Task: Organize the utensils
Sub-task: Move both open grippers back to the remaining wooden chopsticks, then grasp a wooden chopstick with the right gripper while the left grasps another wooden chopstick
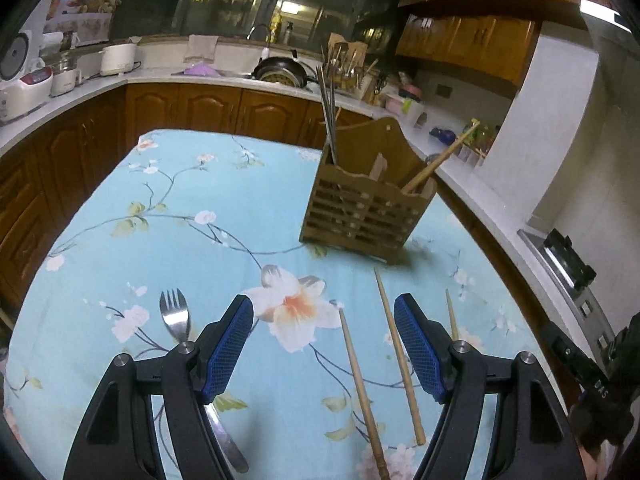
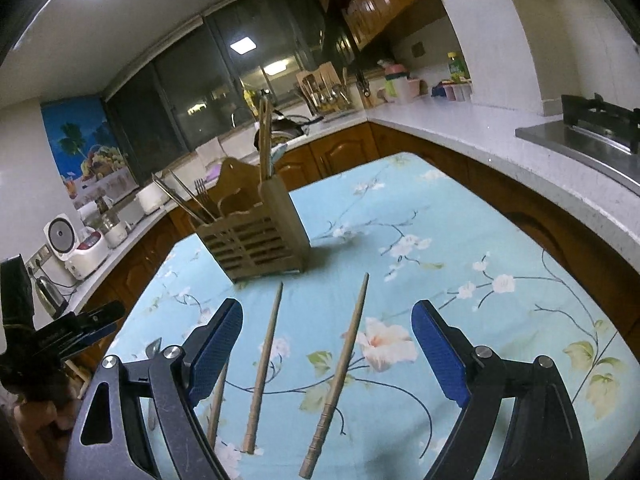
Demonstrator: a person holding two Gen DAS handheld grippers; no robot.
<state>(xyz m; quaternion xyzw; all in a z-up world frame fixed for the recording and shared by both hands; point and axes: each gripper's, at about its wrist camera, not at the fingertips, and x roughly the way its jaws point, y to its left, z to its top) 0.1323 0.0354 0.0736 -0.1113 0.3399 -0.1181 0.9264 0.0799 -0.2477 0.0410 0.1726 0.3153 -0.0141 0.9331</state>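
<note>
A slatted wooden utensil holder point(image 1: 360, 204) point(image 2: 256, 232) stands on the flowered blue tablecloth. It holds metal chopsticks point(image 1: 328, 116), a fork point(image 2: 202, 194) and wooden utensils point(image 2: 264, 140). Three loose wooden chopsticks lie in front of it. My left gripper point(image 1: 324, 344) hovers open over two of them point(image 1: 362, 392) point(image 1: 400, 356); the third point(image 1: 452, 316) lies past its right finger. A metal fork point(image 1: 175, 314) lies partly under its left finger. My right gripper point(image 2: 328, 344) is open above two chopsticks point(image 2: 266, 364) point(image 2: 340, 368); the third point(image 2: 218, 404) is half hidden by its left finger.
Wooden cabinets with a white counter point(image 1: 480, 196) wrap around the table on three sides. The counter carries a rice cooker point(image 1: 20, 84), a pan point(image 1: 280, 72) in the sink and a stove point(image 2: 592, 136). The left gripper's black frame point(image 2: 60, 336) shows at the right wrist view's left edge.
</note>
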